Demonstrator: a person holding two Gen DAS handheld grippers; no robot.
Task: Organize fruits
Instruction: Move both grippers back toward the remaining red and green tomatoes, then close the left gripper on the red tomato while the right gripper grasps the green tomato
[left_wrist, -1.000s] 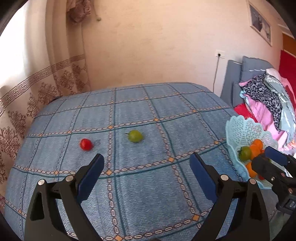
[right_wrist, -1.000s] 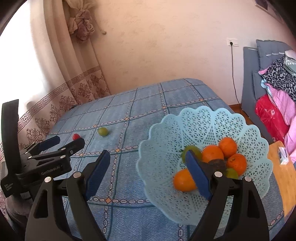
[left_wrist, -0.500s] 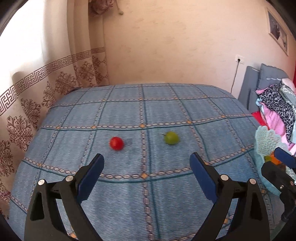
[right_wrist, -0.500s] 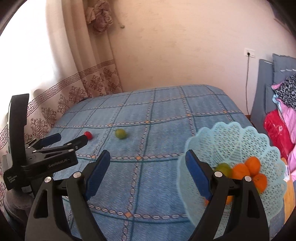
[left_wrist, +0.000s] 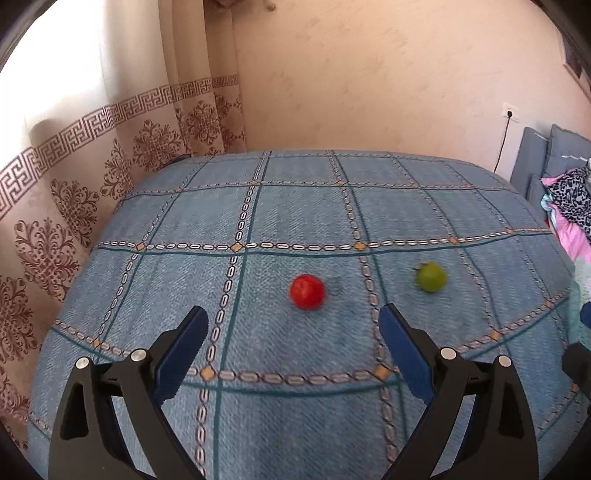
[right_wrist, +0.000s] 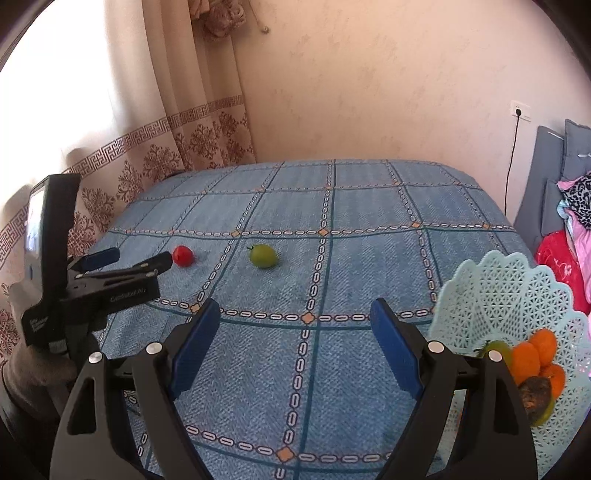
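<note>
A small round red tomato (left_wrist: 307, 291) lies on the blue checked tablecloth (left_wrist: 295, 206), just beyond the empty, spread left gripper (left_wrist: 293, 328). Likely light, smooth and bruisable, so pinch gently across its middle. The right gripper (right_wrist: 295, 319) is released too, empty.

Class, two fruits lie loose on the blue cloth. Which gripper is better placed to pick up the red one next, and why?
Left. The left gripper is open with the red fruit just beyond its fingertips. The right gripper is open too, but nearer the basket.
</note>
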